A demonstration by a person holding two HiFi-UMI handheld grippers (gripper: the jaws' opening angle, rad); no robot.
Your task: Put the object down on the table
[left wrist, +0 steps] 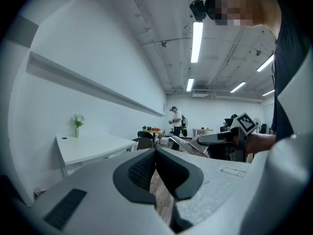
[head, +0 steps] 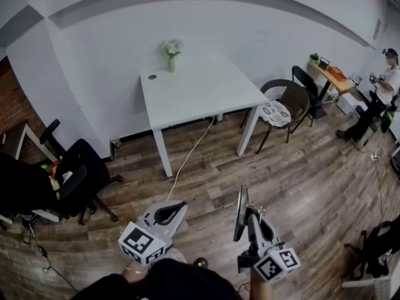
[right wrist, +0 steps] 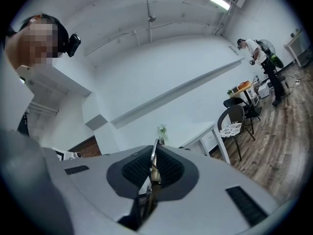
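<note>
The white table (head: 194,89) stands against the far wall with a vase of flowers (head: 171,55) at its back edge. Well short of it, over the wood floor, my right gripper (head: 247,216) is shut on a thin flat dark plate (head: 241,200) that stands on edge. The right gripper view shows the plate (right wrist: 154,148) edge-on between the pads, with the table (right wrist: 208,133) far beyond. Beside it, my left gripper (head: 178,206) is shut with nothing in it. In the left gripper view its tips (left wrist: 155,153) meet, and the table (left wrist: 88,148) lies off to the left.
A black office chair (head: 81,174) stands at the left. A wicker chair with a patterned cushion (head: 281,108) is at the table's right end. A cable (head: 190,155) runs across the floor from under the table. A person (head: 381,86) stands far right near a small side table (head: 331,74).
</note>
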